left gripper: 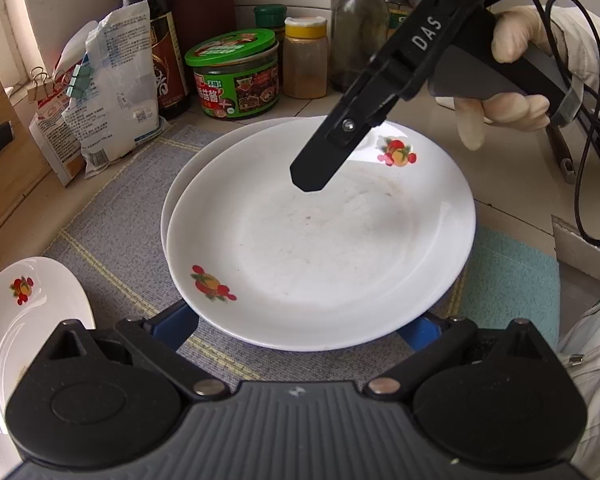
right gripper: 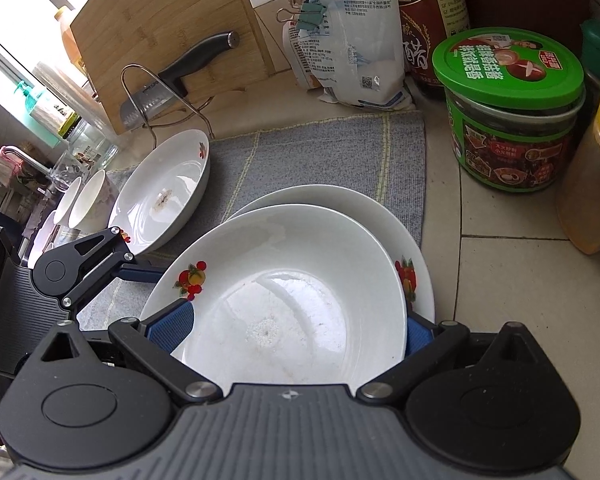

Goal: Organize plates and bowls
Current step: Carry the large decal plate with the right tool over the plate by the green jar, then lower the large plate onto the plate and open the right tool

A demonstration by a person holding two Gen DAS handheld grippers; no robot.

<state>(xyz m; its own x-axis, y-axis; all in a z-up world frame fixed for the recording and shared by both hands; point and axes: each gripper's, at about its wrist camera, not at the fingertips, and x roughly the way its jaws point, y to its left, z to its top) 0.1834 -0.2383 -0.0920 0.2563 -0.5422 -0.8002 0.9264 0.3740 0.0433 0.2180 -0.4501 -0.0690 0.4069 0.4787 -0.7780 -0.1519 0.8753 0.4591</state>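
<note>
1. Top plate (left gripper: 320, 240) sits on a second plate (left gripper: 188, 184), on the grey mat (left gripper: 120, 220).
2. Left gripper (left gripper: 300, 328) fingers spread, straddling the rim, likely steadying.
3. Right gripper (right gripper: 296, 330) fingers released around it.

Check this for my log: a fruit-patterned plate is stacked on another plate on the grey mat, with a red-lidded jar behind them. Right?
Not quite: the jar has a green lid, as the left wrist view shows. The fruit-patterned plate does sit on another plate on the grey mat.
</note>
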